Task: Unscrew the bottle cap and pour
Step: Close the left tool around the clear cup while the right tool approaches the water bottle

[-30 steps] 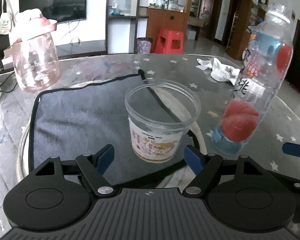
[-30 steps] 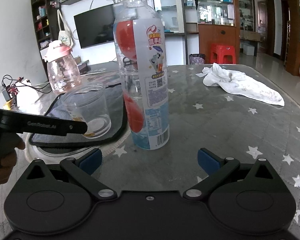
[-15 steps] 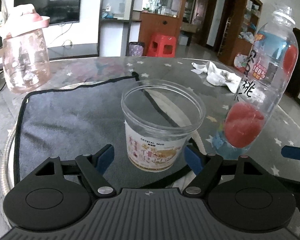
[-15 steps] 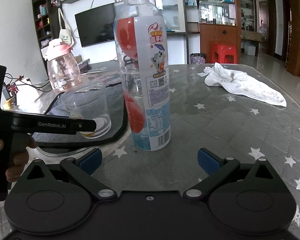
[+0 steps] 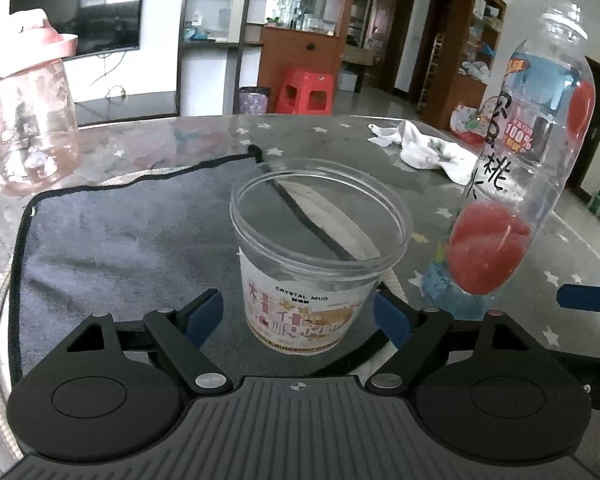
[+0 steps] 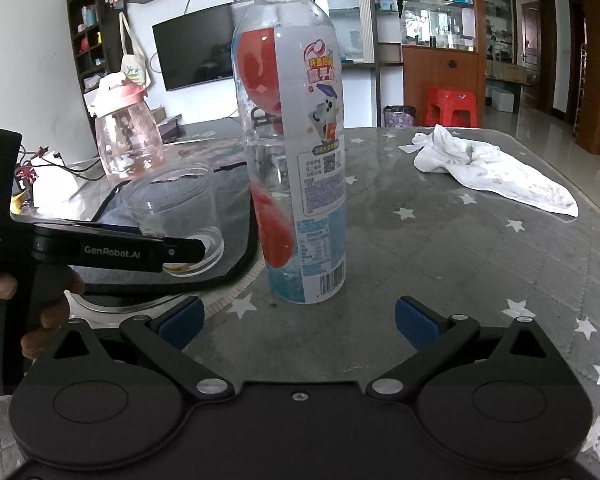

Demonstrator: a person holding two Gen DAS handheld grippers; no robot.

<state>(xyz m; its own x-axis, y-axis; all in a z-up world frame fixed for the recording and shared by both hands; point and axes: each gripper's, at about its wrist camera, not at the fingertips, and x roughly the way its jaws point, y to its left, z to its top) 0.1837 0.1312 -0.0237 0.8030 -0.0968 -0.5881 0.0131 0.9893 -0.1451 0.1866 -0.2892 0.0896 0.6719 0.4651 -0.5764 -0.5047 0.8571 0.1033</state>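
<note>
Left gripper [image 5: 298,316] is opening its jaws around the clear round plastic cup with a printed label [image 5: 320,256]; pads clear of its sides. Right gripper [image 6: 298,318] gapes wide, holding nothing. The tall clear capless plastic bottle with red peach label [image 6: 294,152] stands upright just ahead of it, beside the cup. The cup's base is hidden behind the left gripper's arm in the right view.

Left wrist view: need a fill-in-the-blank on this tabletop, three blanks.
The clear plastic cup stands on the dark grey ____. The tall clear plastic bottle has no ____ on its neck. The crumpled cloth on the table is ____.
Missing: mat; cap; white
</note>
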